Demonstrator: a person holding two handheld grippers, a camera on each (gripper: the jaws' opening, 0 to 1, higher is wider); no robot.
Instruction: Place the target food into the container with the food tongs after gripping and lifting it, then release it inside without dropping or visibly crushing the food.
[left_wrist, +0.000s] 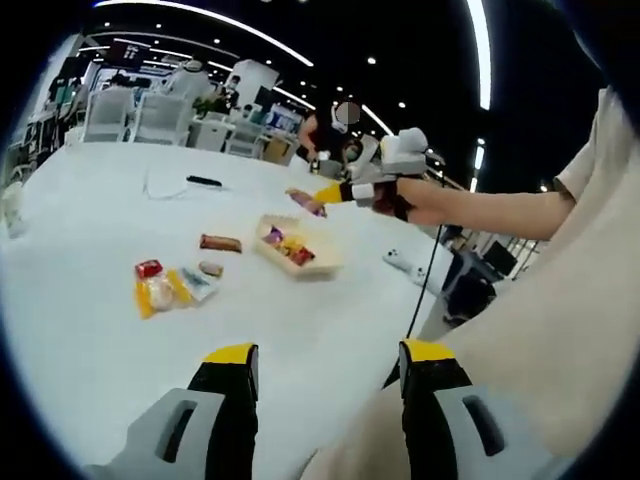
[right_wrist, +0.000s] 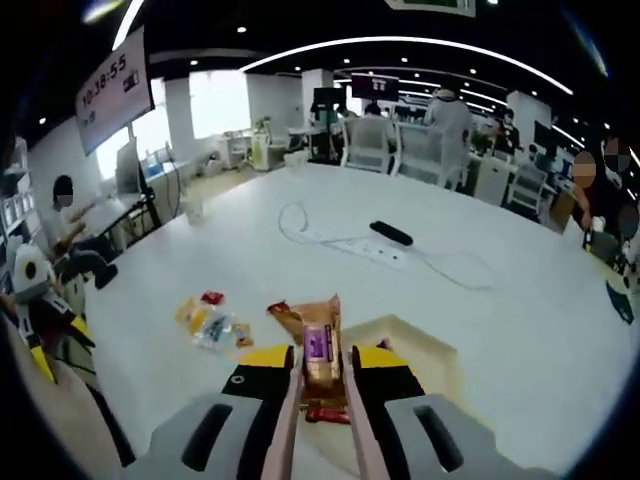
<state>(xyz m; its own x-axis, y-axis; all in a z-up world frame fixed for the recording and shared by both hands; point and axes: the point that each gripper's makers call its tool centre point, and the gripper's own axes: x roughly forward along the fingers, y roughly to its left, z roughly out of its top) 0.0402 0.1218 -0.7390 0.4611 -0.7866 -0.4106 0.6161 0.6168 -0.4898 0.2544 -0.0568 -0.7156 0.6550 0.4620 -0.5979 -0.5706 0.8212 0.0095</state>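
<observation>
The right gripper (right_wrist: 320, 385) is clamped on pink food tongs (right_wrist: 318, 400), which pinch a purple-labelled snack packet (right_wrist: 320, 345) above the tray-like container (right_wrist: 420, 345). The left gripper (left_wrist: 330, 385) hangs with jaws apart. Opening early or off-centre could drop the packet onto the white table (right_wrist: 480, 310).

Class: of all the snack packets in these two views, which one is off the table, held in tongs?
The brown packet with the purple label, pinched in the pink tongs above the container. The other packets lie on the table or in the container.
</observation>
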